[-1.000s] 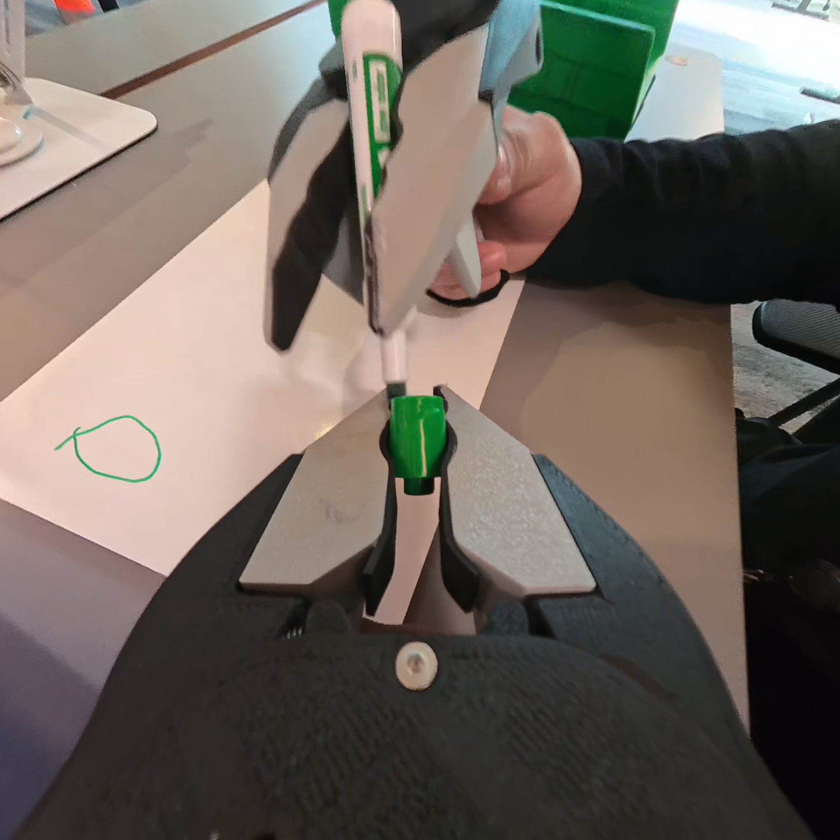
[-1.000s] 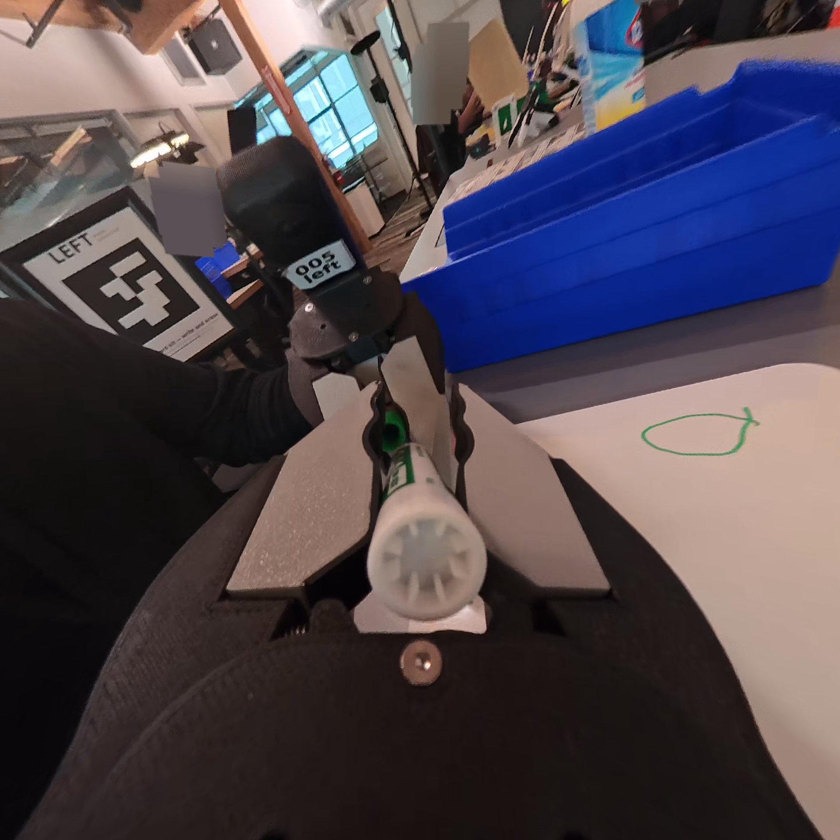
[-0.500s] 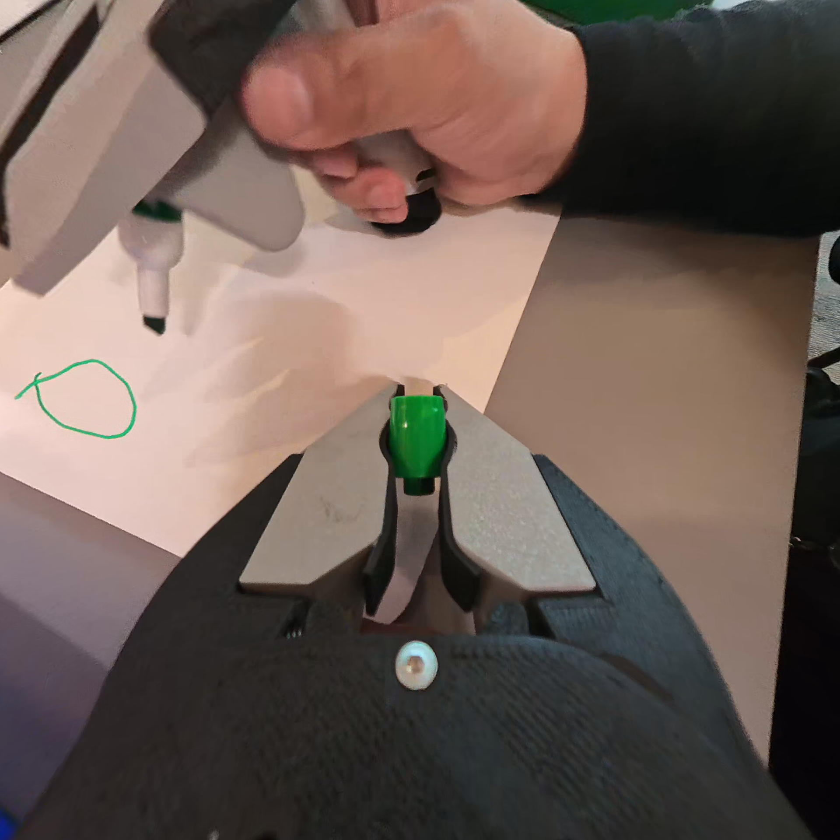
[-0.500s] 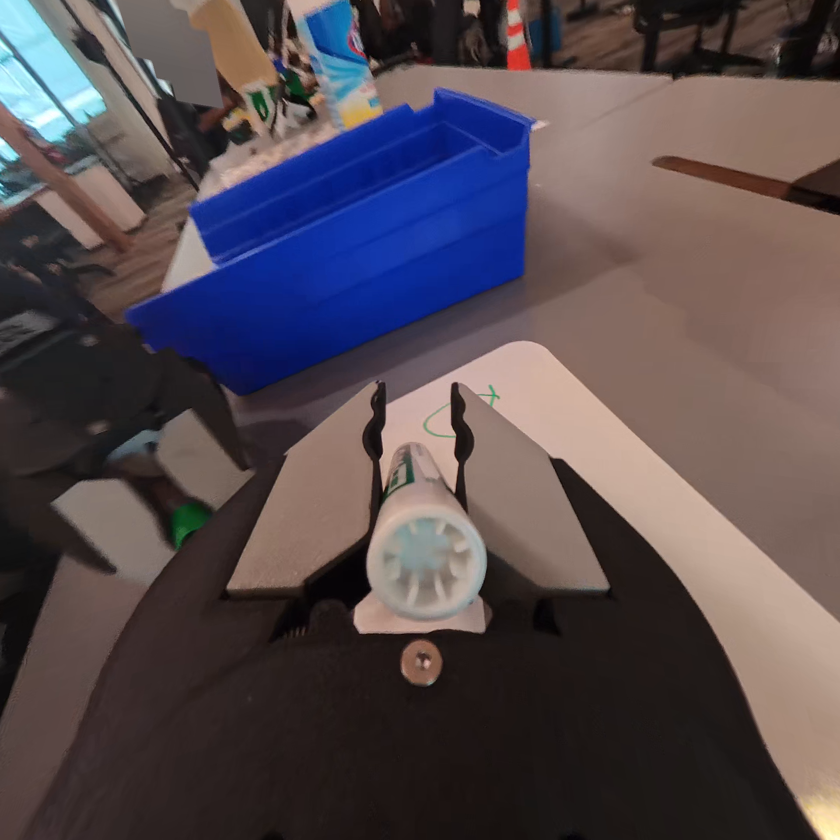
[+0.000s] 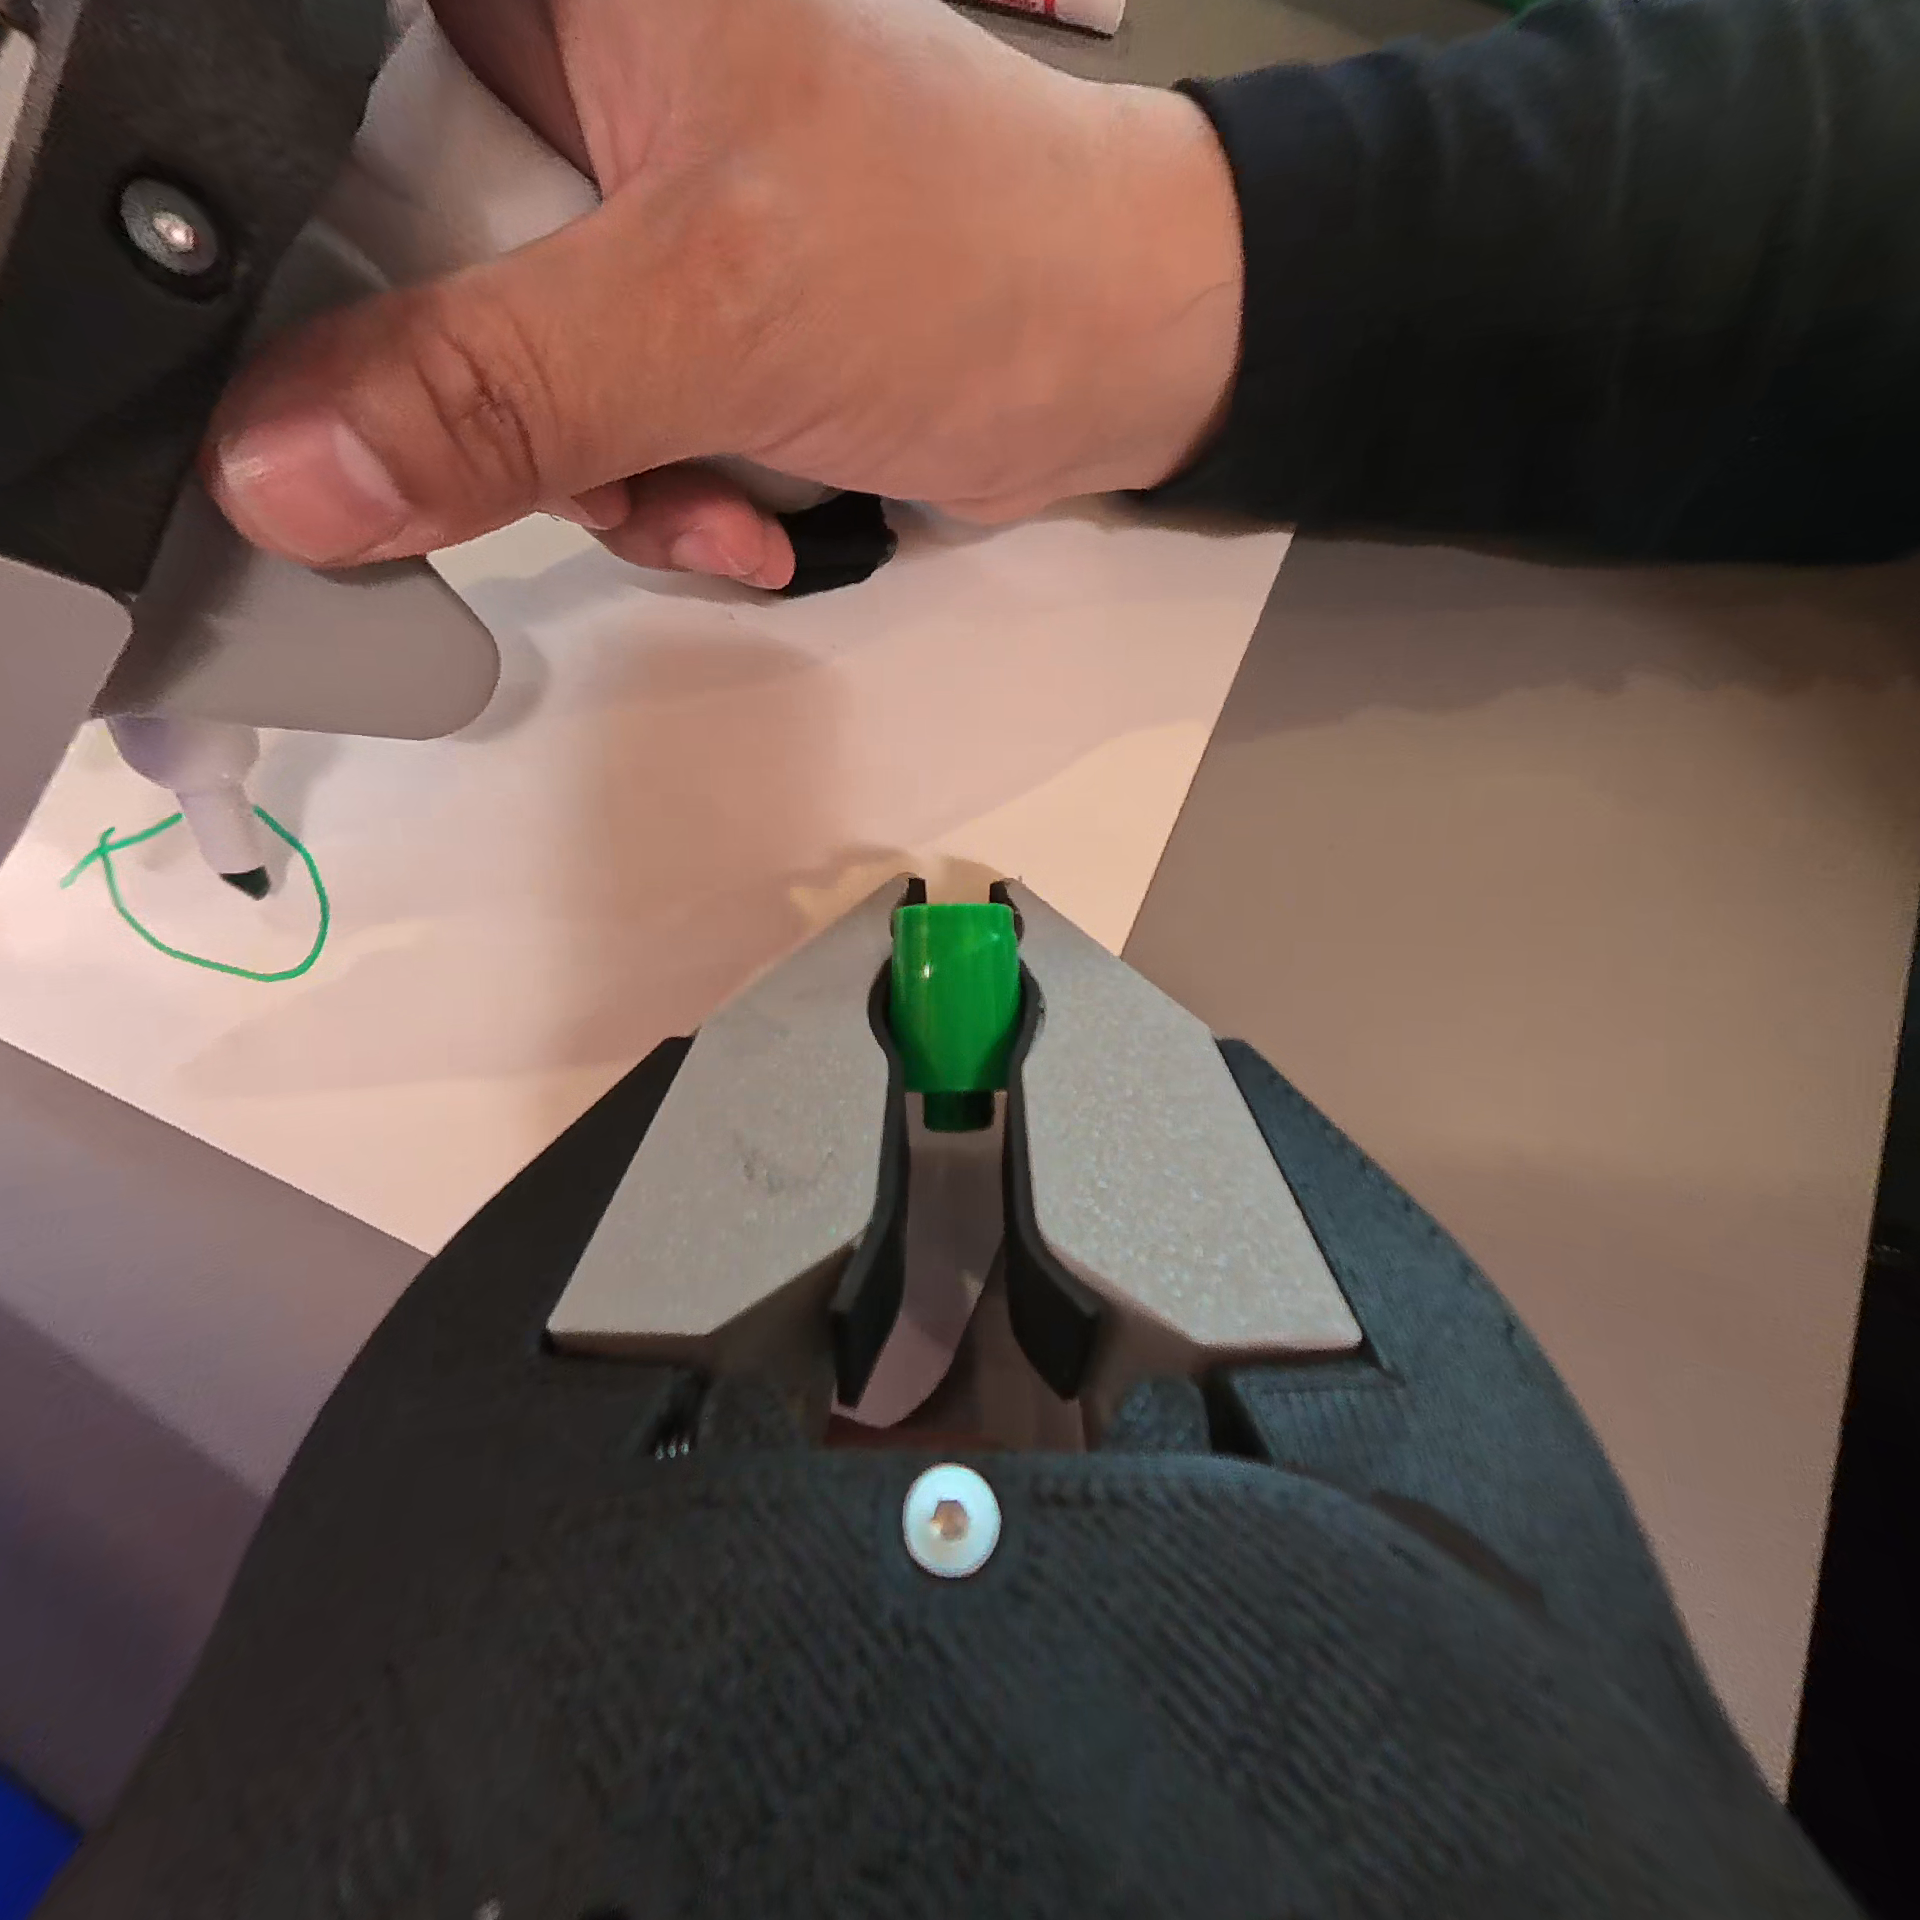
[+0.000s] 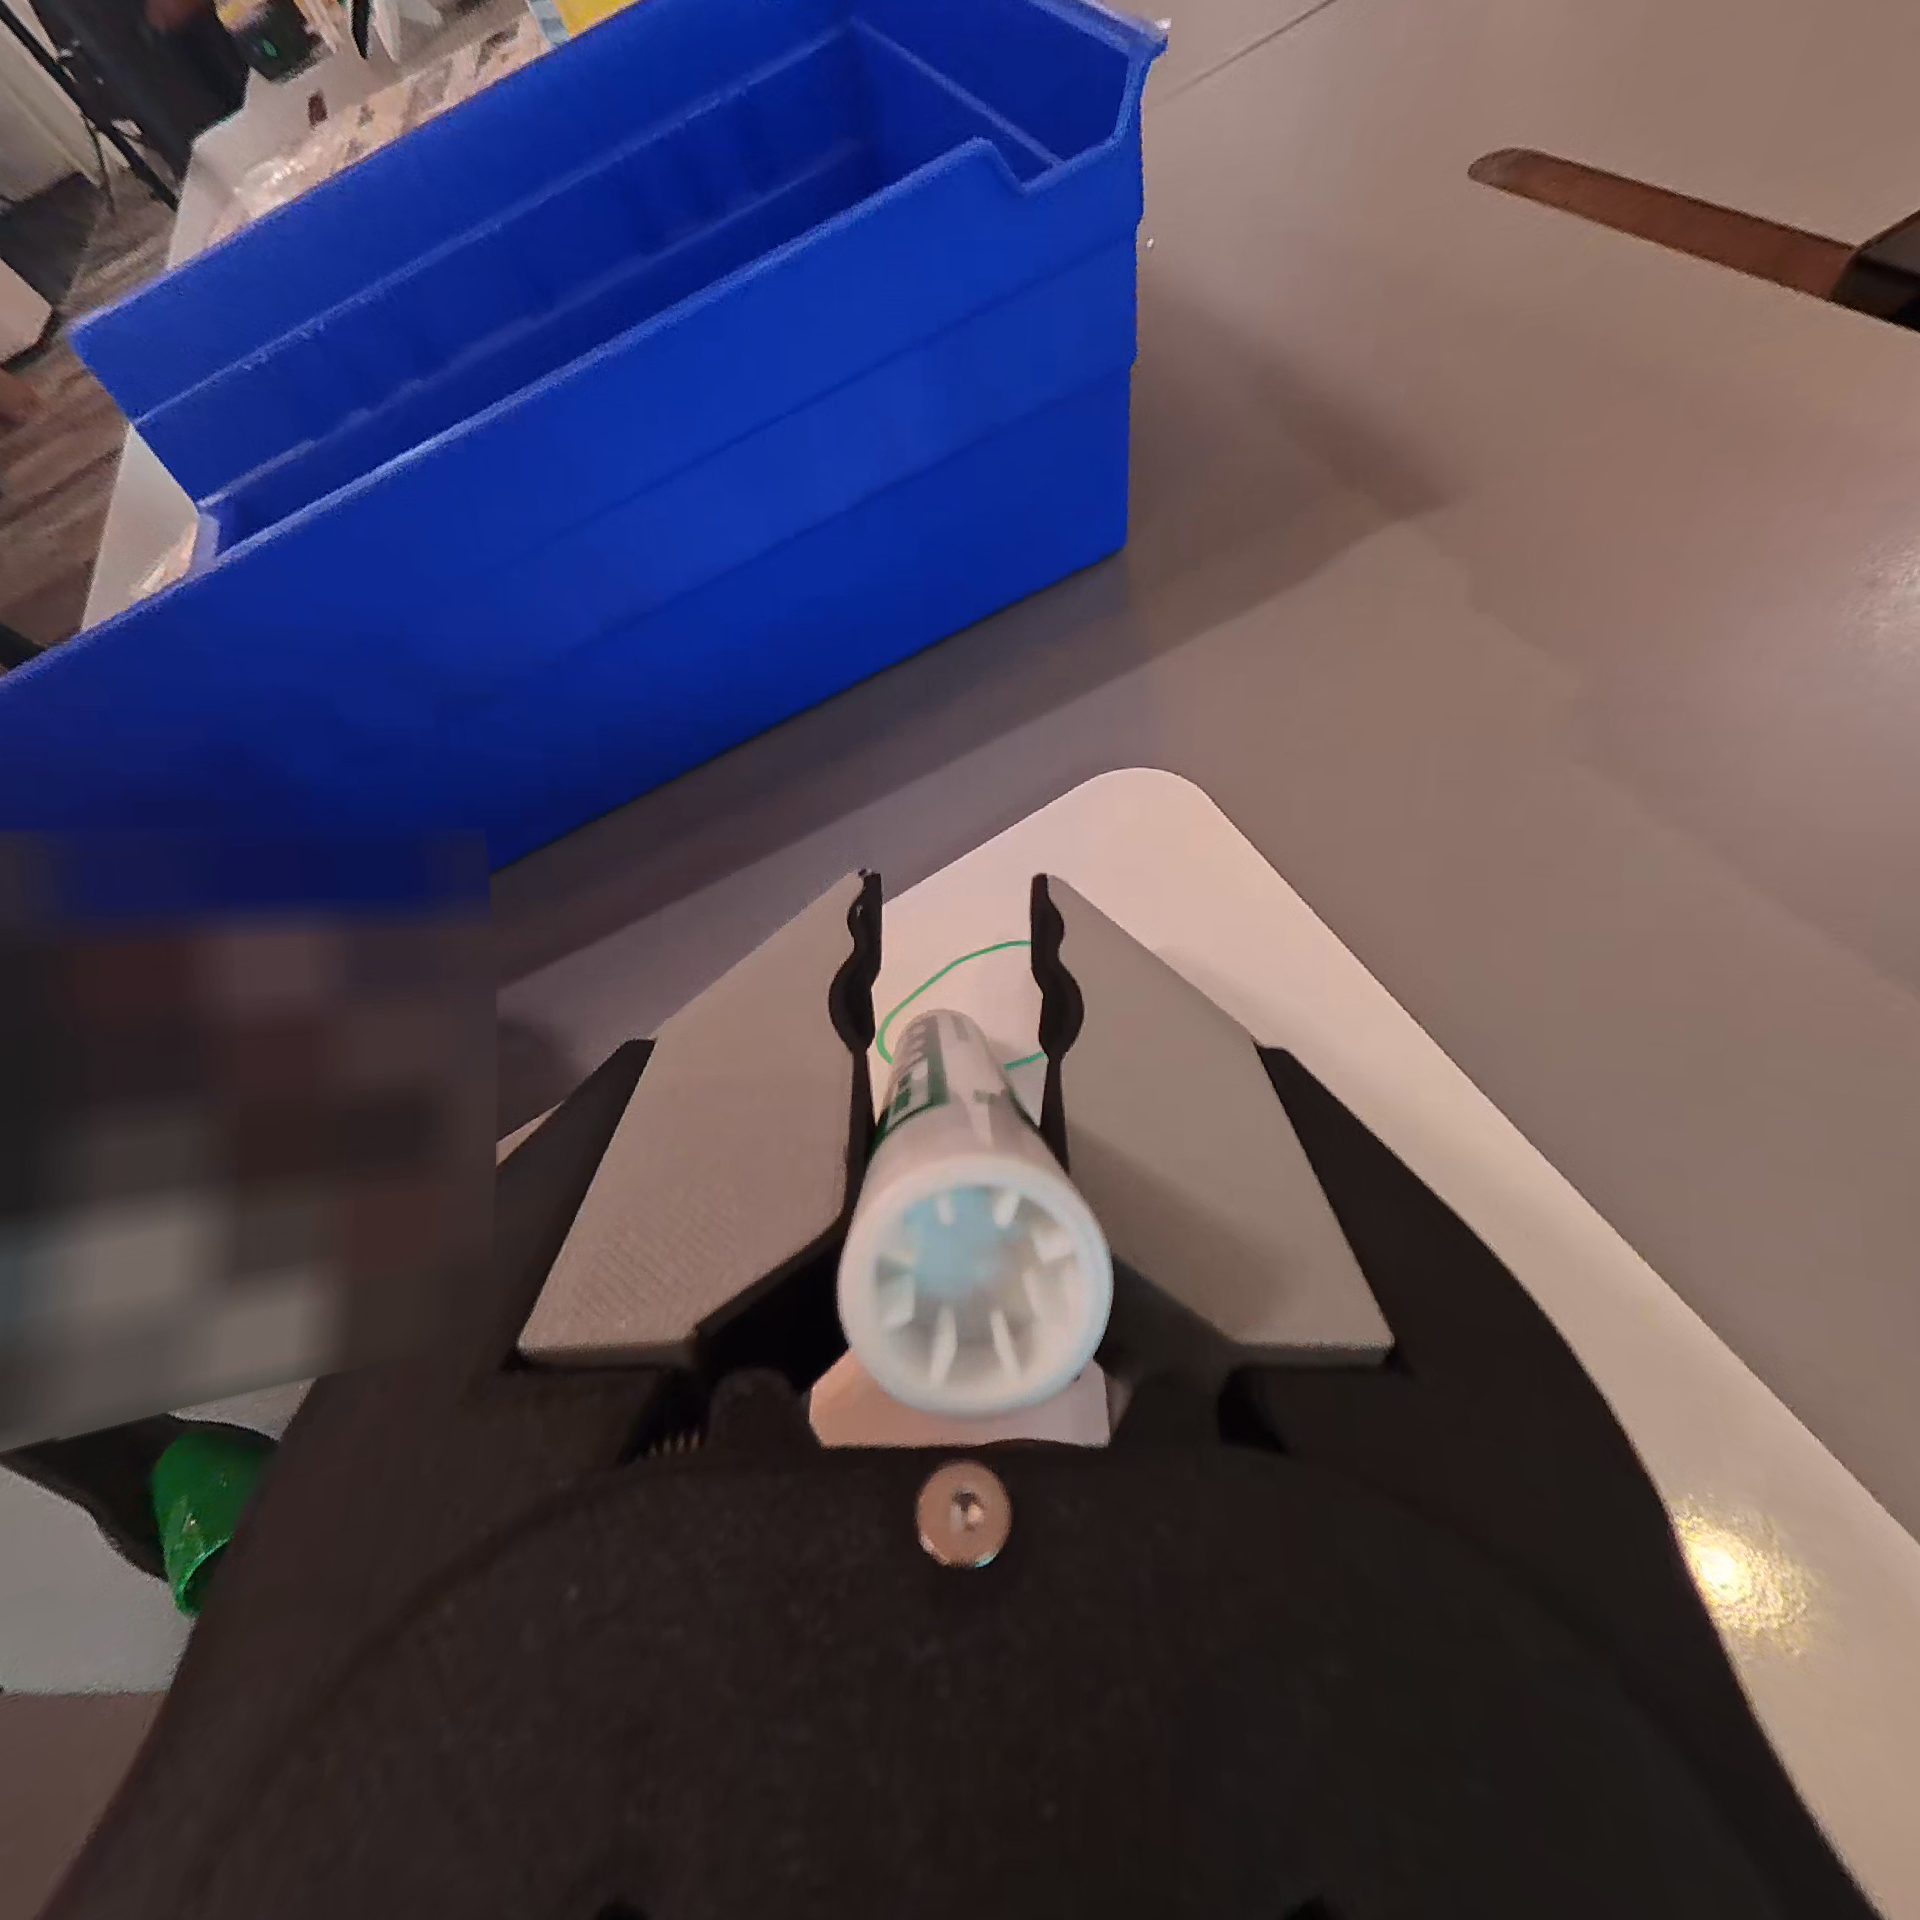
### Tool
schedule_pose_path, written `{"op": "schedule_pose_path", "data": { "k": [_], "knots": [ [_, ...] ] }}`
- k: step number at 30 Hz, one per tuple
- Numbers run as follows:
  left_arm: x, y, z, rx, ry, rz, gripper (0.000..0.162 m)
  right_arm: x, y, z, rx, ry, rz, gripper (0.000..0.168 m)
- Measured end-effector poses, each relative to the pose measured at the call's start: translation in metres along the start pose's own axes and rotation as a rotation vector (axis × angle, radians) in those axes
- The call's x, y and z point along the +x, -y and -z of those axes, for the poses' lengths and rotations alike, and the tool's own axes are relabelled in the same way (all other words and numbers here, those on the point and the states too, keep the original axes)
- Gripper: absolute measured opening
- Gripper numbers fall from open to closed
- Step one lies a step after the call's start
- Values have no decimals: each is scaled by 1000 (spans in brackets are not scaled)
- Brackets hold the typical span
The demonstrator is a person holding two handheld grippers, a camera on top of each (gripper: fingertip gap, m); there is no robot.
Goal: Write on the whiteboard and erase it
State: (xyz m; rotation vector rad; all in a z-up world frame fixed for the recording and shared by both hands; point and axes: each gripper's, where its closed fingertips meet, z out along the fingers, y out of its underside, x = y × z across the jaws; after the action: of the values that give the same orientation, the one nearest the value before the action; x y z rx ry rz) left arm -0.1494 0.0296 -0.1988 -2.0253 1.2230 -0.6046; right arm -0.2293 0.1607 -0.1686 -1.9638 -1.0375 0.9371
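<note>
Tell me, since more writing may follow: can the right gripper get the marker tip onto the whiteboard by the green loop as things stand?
Probably yes. The right gripper is shut on the marker, whose uncapped tip hangs over the green loop on the whiteboard. Nothing lies between; the cap sits in the left gripper.

A flat white whiteboard [image 5: 644, 831] with rounded corners lies on the grey table, left of centre in the left wrist view, bearing 1 green hand-drawn loop [image 5: 213, 904] at far left. A white uncapped marker [image 6: 961, 1101] points tip-down inside that loop; whether it touches is unclear. Its green plastic cap [image 5: 956, 1003] sits mid-frame.
</note>
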Motion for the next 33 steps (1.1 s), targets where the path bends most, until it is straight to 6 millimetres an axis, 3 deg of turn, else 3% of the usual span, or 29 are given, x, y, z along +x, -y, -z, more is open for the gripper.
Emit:
{"op": "schedule_pose_path", "data": {
  "k": [1, 14, 33],
  "knots": [
    [0, 0, 0, 2, 0, 4, 10, 0, -2, 0, -14, -3, 2, 27],
    [-1, 0, -1, -1, 1, 6, 10, 2, -13, -1, -80, -25, 31, 27],
    [-1, 1, -1, 3, 3, 8, 10, -1, -35, 16, -152, 4, -8, 26]
  ]
}}
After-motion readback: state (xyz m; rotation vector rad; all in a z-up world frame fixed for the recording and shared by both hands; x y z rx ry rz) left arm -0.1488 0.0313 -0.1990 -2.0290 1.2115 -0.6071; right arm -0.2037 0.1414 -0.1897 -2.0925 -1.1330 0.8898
